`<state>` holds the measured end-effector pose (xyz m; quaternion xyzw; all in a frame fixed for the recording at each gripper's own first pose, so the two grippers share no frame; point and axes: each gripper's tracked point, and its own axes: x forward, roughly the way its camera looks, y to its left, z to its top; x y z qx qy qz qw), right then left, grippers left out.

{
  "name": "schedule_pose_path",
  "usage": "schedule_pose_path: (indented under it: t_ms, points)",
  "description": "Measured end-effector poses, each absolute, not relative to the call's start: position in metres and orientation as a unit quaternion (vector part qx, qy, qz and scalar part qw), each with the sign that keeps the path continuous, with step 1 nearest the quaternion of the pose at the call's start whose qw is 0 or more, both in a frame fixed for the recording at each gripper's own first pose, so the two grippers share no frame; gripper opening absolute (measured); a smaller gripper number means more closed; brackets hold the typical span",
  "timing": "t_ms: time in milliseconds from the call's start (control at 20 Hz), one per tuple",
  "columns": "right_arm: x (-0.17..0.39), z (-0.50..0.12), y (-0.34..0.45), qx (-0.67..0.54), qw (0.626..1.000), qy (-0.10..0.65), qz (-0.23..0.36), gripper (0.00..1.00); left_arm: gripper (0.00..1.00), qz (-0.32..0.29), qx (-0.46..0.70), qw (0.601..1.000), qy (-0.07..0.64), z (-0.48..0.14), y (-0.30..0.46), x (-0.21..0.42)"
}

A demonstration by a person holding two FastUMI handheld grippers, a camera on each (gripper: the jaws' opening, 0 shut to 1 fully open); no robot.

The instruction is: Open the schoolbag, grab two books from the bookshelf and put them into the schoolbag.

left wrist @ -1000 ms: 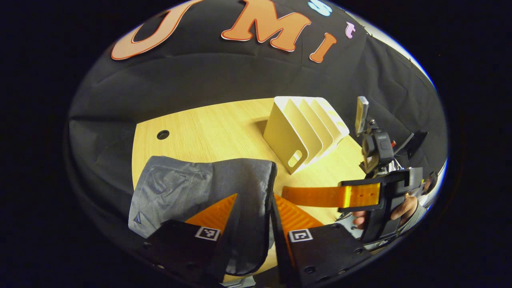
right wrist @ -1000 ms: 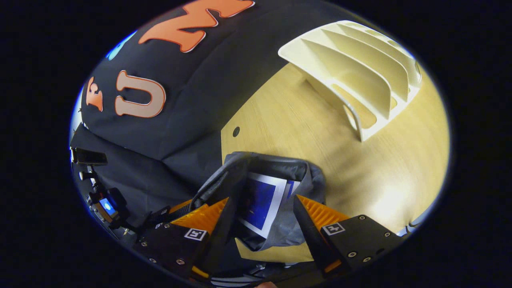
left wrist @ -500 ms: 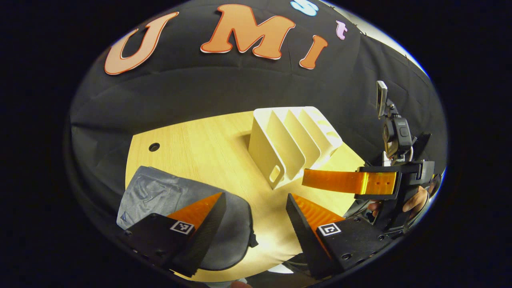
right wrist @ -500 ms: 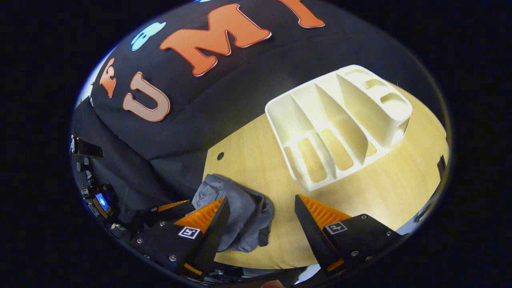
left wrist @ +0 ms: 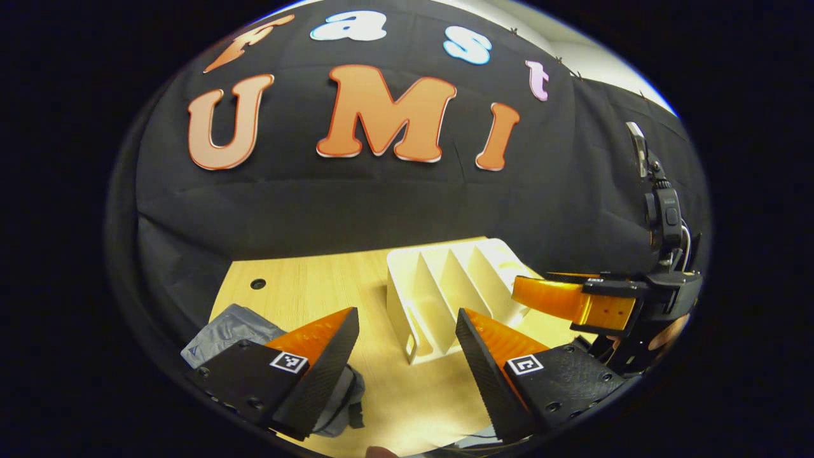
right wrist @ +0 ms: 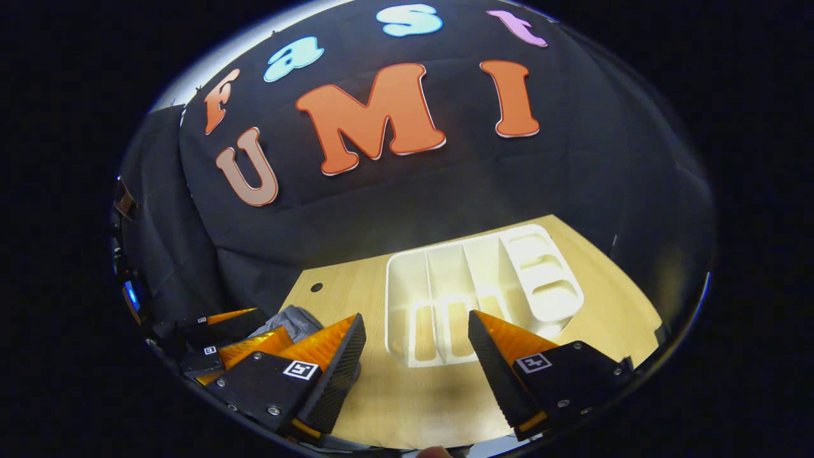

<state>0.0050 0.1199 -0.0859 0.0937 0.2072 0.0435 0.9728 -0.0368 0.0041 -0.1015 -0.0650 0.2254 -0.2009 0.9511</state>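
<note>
1. On the wooden table [right wrist: 591, 305], the white bookshelf [right wrist: 477, 286] stands with bare slots; the grey schoolbag [left wrist: 232, 321] lies slumped at the near left corner.
2. Both tools have lifted clear of the bag since a second ago: left gripper [left wrist: 407, 346] spread, empty; right gripper [right wrist: 416, 350] likewise.
3. Books are no longer visible; loading appears complete.

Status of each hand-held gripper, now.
Left hand-held gripper: open, holding nothing, above the table.
Right hand-held gripper: open, holding nothing, in front of the bookshelf.
</note>
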Motion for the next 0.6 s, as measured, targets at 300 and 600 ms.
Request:
schedule_pose_path:
  t_ms: [300,600]
  points:
    - [0.000,-0.036,0.082,0.042,0.990,0.123,0.046,0.97,0.98,-0.134,-0.096,0.977,0.137,-0.054,-0.015,-0.050]
    - [-0.009,-0.001,0.078,0.019,0.997,0.051,0.046,0.96,0.97,-0.088,-0.092,0.989,0.076,-0.024,-0.007,-0.051]
